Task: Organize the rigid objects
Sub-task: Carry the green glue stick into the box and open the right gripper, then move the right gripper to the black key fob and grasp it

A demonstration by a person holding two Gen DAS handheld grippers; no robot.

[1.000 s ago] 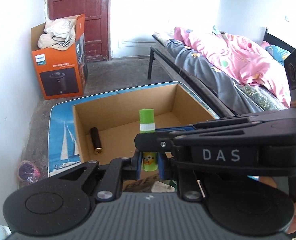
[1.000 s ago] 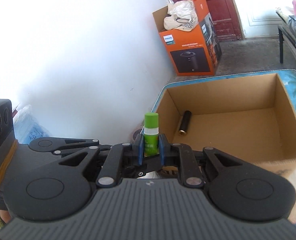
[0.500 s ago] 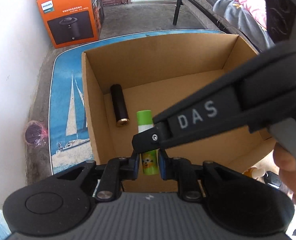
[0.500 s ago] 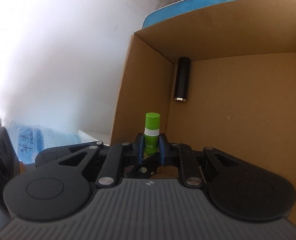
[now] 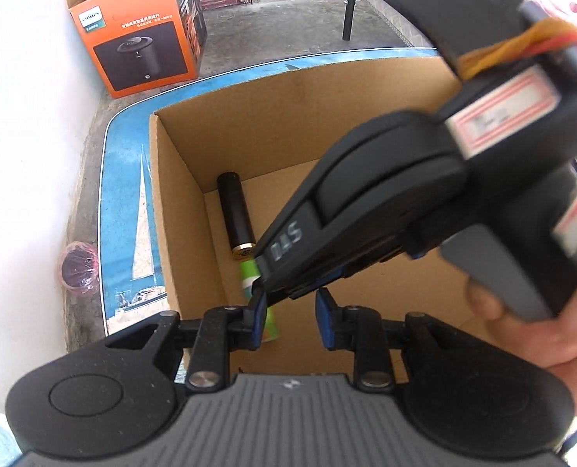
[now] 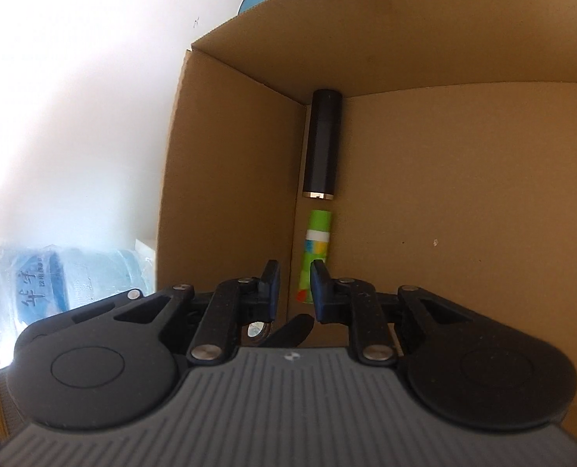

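Cardboard box [image 6: 444,233] sits open-topped; inside, along its side wall, black tube [image 6: 321,144] lies in the corner w/ green glue stick [image 6: 313,257] end-to-end just past its gold end. Left gripper [image 5: 290,317] & right gripper [image 6: 294,286] both hang over the box interior, jaws just been opening, now released w/ nothing clamped. Stick lies on the box floor, free of the pads.

Matt corrugated cardboard box [image 6: 463,179]

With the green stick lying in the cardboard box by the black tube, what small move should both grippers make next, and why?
Probably lift both grippers straight up out of the cardboard box. The green stick lies on the box floor along the wall, end to end with the black tube. The right gripper and left gripper have just been opening, and neither presses on the stick.
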